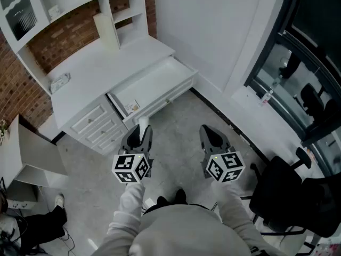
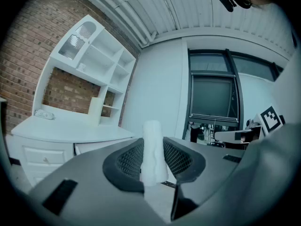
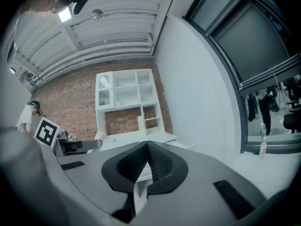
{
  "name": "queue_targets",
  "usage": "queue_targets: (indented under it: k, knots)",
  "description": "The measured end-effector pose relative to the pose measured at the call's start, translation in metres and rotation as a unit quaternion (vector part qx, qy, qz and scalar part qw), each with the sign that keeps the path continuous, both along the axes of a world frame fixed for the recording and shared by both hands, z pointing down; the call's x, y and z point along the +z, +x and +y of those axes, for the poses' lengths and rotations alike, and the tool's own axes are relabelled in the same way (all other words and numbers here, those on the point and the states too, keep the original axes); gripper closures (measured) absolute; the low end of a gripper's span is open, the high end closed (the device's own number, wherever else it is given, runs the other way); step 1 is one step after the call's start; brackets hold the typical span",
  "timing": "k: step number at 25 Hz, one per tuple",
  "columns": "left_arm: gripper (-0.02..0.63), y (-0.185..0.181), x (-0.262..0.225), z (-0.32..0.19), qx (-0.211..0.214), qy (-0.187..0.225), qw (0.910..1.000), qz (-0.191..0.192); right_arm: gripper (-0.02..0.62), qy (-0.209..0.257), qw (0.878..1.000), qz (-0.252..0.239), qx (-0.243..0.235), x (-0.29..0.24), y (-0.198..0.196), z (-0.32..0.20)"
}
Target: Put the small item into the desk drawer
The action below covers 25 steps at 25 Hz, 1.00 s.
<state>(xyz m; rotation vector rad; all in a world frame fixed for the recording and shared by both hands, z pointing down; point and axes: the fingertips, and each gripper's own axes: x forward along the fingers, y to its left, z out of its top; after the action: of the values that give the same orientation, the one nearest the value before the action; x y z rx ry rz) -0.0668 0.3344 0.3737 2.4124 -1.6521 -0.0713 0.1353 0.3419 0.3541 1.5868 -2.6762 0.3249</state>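
My left gripper (image 2: 153, 160) clamps small white cylindrical item (image 2: 151, 145) upright, secure for carry. Open white desk drawer (image 1: 160, 81) waits at 12 o'clock, well apart. My right gripper (image 3: 146, 164) pinched closed, empty, kept spare.

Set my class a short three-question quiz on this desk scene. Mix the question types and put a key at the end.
1. True or false: the desk drawer is pulled open.
2. What is between the jaws of the left gripper?
A. nothing
B. a small white item
C. a black cable
3. Fill in the missing word (together or apart): the jaws of the right gripper stand ____, with nothing between them.

Key:
1. True.
2. B.
3. Together.
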Motion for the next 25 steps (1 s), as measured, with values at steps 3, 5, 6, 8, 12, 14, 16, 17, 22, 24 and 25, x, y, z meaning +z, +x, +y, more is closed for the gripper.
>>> queue_targets:
  k: [3,5,6,8,12,14,16,17,22,24,25]
  knots:
    - [0.471,0.005,0.000,-0.006,0.005,0.000,1.0000,0.001,0.569,-0.003,1.000,0.004,0.005,0.003,0.006,-0.002]
    - [0.471,0.006,-0.001,-0.007,0.006,0.001,1.0000,0.000,0.569,-0.006,1.000,0.006,0.002,0.006,0.007,-0.003]
    - [0.471,0.007,-0.001,-0.007,0.006,0.002,1.0000,-0.001,0.569,-0.008,1.000,0.006,0.000,0.007,0.008,-0.002]
    - [0.471,0.009,-0.001,-0.003,0.005,0.001,1.0000,-0.006,0.569,-0.011,1.000,0.003,-0.002,0.010,0.011,0.001]
    - [0.471,0.012,-0.004,0.000,0.000,0.003,0.9999,-0.014,0.569,-0.005,1.000,-0.006,-0.002,0.007,0.022,0.001]
    - [0.471,0.014,-0.004,0.002,-0.003,0.001,0.9999,-0.012,0.569,0.001,1.000,-0.007,-0.002,0.006,0.027,0.002]
    - [0.471,0.014,-0.003,0.008,-0.008,-0.001,0.9999,-0.007,0.569,0.003,1.000,-0.003,-0.005,0.008,0.030,0.005]
    - [0.471,0.015,-0.002,0.012,-0.010,-0.002,0.9999,-0.007,0.569,0.004,1.000,-0.001,-0.007,0.009,0.031,0.007]
    - [0.471,0.018,-0.001,0.013,-0.014,-0.005,0.9997,-0.021,0.569,0.001,1.000,-0.009,-0.015,0.010,0.032,0.005]
    - [0.471,0.018,-0.003,0.005,-0.013,-0.004,0.9996,-0.025,0.569,0.003,1.000,-0.013,-0.020,0.009,0.032,-0.001]
    - [0.471,0.018,-0.004,0.000,-0.013,-0.003,0.9995,-0.027,0.569,0.004,1.000,-0.014,-0.021,0.009,0.032,-0.005]
